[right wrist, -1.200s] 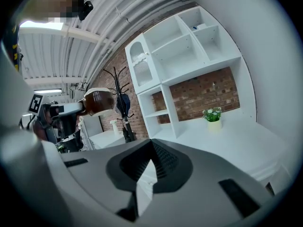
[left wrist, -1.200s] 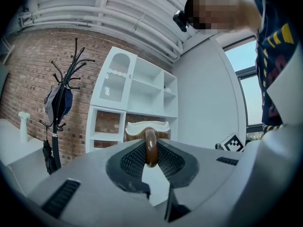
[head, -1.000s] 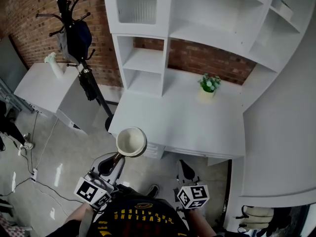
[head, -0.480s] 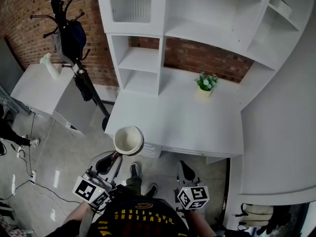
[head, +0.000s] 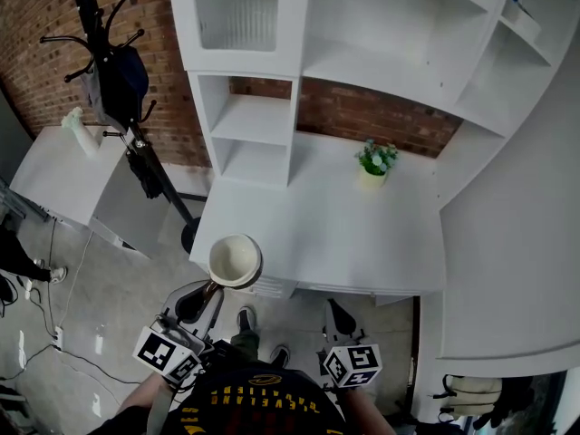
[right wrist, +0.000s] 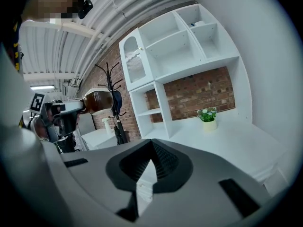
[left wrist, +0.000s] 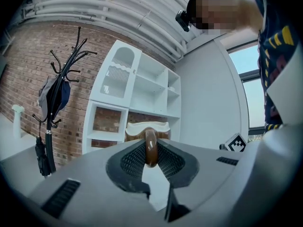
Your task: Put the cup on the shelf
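Note:
A cup (head: 236,260), brown outside and cream inside, hangs upright at the front left corner of the white desk (head: 335,225). My left gripper (head: 214,288) is shut on its brown handle (left wrist: 151,150), and the cup's rim (left wrist: 137,130) shows just beyond the jaws. The right gripper view shows the cup (right wrist: 97,101) from the side, off to the left. My right gripper (head: 337,318) is lower, in front of the desk, jaws together with nothing between them (right wrist: 150,148). The white shelf unit (head: 263,116) with open compartments stands at the back of the desk.
A small potted plant (head: 374,163) stands on the desk near the brick wall. A black coat rack (head: 118,71) with a dark bag stands left of the shelf unit. Further left, a white side table (head: 54,166) carries a pale vase (head: 80,130). Cables lie on the floor.
The desk and shelf have drawn nearer in the head view. The cup, still held, now overlaps the desk's front left corner. Both grippers moved forward with the person.

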Motion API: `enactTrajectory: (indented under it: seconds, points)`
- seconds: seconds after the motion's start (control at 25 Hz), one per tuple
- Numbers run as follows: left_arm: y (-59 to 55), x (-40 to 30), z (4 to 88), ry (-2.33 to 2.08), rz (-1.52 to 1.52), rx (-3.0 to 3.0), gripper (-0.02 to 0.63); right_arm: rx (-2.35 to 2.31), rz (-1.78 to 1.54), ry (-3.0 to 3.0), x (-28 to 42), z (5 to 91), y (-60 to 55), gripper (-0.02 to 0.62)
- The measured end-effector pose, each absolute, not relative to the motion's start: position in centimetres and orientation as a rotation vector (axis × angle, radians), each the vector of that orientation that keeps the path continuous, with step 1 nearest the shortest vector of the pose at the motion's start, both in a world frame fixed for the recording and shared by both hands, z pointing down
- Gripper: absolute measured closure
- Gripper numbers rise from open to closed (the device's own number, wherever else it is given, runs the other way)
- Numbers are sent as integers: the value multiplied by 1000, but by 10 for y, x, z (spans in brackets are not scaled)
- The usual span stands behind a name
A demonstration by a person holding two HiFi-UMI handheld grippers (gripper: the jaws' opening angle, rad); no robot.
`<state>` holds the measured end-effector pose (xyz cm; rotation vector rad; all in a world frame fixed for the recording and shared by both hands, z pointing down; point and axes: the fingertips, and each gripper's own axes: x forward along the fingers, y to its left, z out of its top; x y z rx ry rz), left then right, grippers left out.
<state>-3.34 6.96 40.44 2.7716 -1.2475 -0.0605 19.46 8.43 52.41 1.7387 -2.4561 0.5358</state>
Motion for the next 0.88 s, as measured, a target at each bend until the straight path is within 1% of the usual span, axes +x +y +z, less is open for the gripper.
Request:
enactTrajectory:
  seconds: [0.16,0.56,0.88]
  points:
    - [39,-42,399,-1218,-112,2786,558,1758,515,-2436,186,521,58,591]
    - [-47,-79,411,-1204,-78,2775,558,1800,461,-2415,152,508,-25,591]
    - [-108,-107,411,-1186,-89,2780,558,1876,428,-2365,141,497,-76,591]
